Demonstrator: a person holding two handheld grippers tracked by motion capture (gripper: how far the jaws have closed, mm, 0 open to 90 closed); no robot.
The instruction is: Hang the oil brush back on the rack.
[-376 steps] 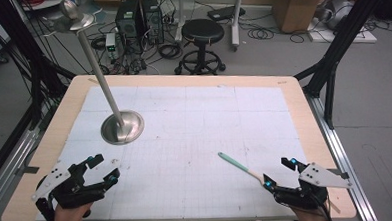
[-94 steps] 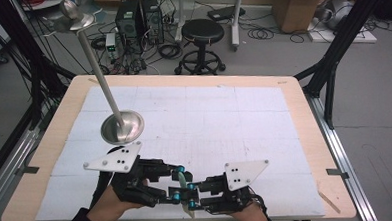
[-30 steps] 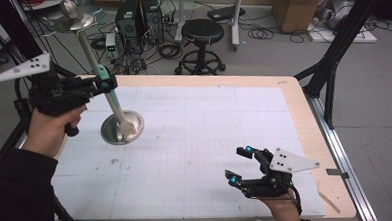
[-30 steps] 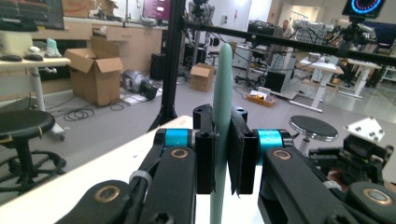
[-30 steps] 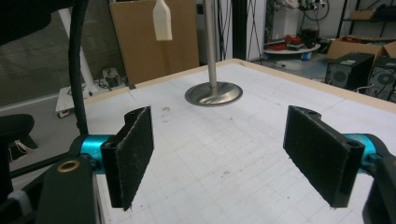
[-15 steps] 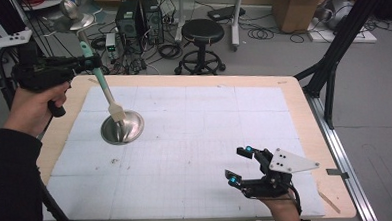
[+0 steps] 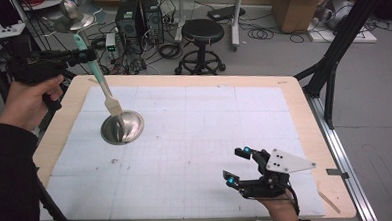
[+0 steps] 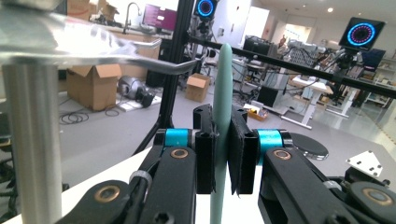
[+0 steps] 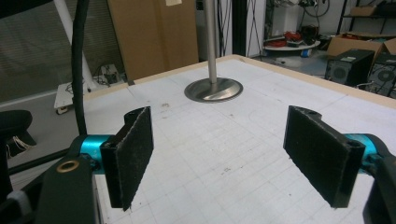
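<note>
At upper left of the high view, your left hand-held gripper (image 7: 84,55) pinched the brush (image 7: 98,77) above the stand's base (image 7: 122,127); its own view showed the pads (image 8: 204,158) clamping the handle. Your right hand-held gripper (image 9: 219,156) was spread over the worktop (image 7: 209,120).

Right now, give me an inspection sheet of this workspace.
Surface: wooden table under a white gridded mat, a few dark specks.
Job's things: teal-handled brush, bristles down at the metal stand's round base; its pole rises to a top dish.
Clutter: thin stick at the table's right edge.
Grippers: left hand-held gripper shut on the brush handle; right hand-held gripper open, nothing between its pads, low over the mat.
Cables: black cable hanging past the left front edge.
Surroundings: stool, computer towers, cardboard boxes.
</note>
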